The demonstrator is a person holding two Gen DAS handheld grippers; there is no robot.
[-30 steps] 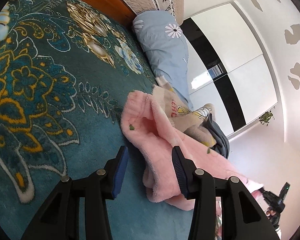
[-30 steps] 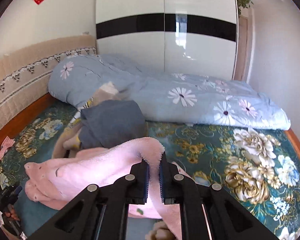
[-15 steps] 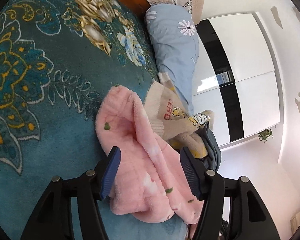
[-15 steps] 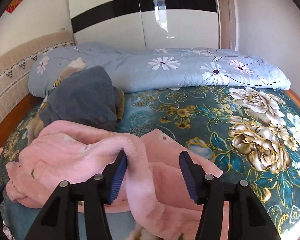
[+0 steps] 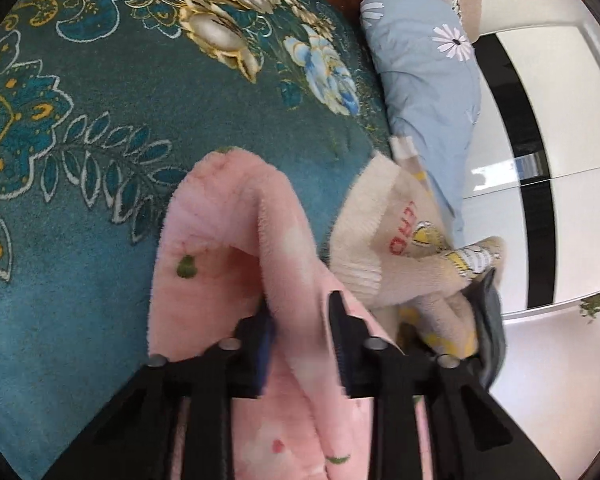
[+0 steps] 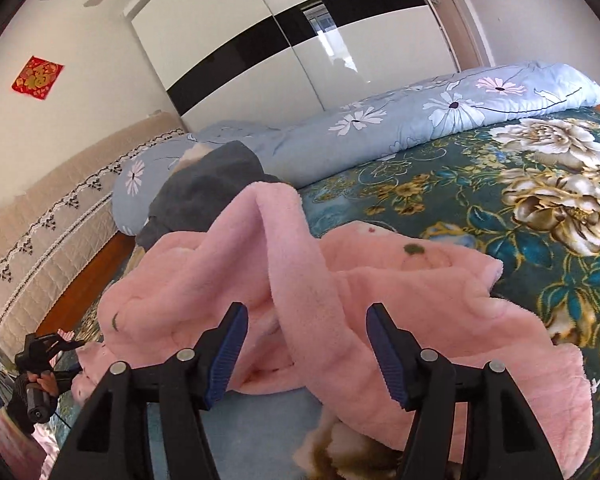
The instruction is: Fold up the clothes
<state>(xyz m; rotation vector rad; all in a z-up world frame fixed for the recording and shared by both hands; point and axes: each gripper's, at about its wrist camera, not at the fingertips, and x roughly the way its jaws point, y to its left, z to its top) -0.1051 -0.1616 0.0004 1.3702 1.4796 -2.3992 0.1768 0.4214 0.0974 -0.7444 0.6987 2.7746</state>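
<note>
A fluffy pink garment (image 5: 228,240) lies crumpled on the teal flowered bedspread (image 5: 80,120). My left gripper (image 5: 300,320) has closed in on a raised fold of it; the fabric sits pinched between the two fingers. In the right wrist view the same pink garment (image 6: 380,288) spreads across the bed. My right gripper (image 6: 308,344) is open, with a ridge of pink fabric rising between its fingers but not clamped. A beige printed garment (image 5: 404,248) and a dark grey one (image 6: 204,196) lie beside the pink one.
A rolled light-blue flowered quilt (image 6: 420,120) lies along the far side of the bed. A padded headboard (image 6: 60,232) and a white-and-black wardrobe (image 6: 300,48) stand behind. The other gripper (image 6: 36,368) shows at the far left.
My right gripper opened and let the pink fold go, then dropped lower over the garment. My left gripper moved onto the pink garment and narrowed around a fold of it.
</note>
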